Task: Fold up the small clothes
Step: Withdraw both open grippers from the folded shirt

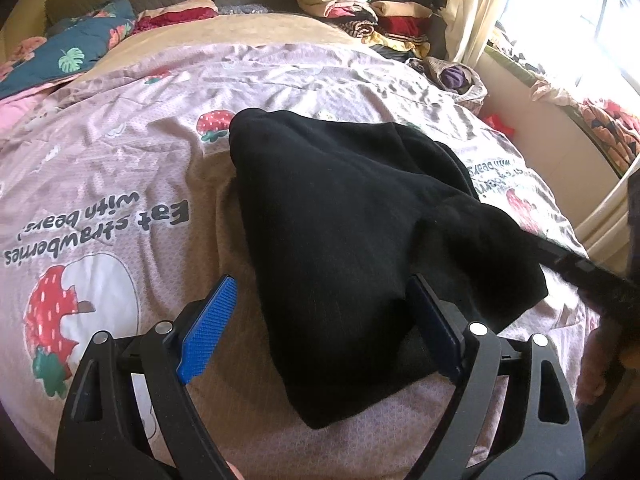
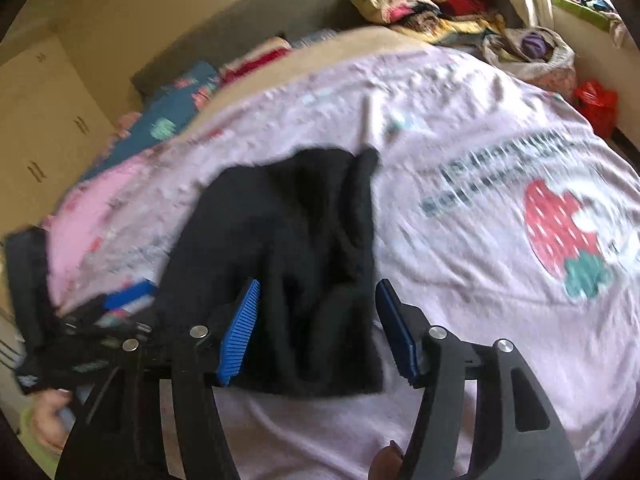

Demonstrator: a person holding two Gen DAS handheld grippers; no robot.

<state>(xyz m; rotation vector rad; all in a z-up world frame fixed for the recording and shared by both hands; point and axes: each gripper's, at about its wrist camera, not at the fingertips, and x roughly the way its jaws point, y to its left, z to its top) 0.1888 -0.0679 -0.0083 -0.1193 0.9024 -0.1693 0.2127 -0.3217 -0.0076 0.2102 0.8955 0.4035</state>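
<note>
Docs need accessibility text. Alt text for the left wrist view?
A black garment lies bunched on a pink strawberry-print bedspread, between the open blue pads of the left tool. Folded clothes are stacked at the far end, near a bright window.

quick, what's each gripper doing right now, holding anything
left gripper: open, holding nothing, black garment lying between its fingers.
right gripper: open, holding nothing, same garment below its fingers.
</note>
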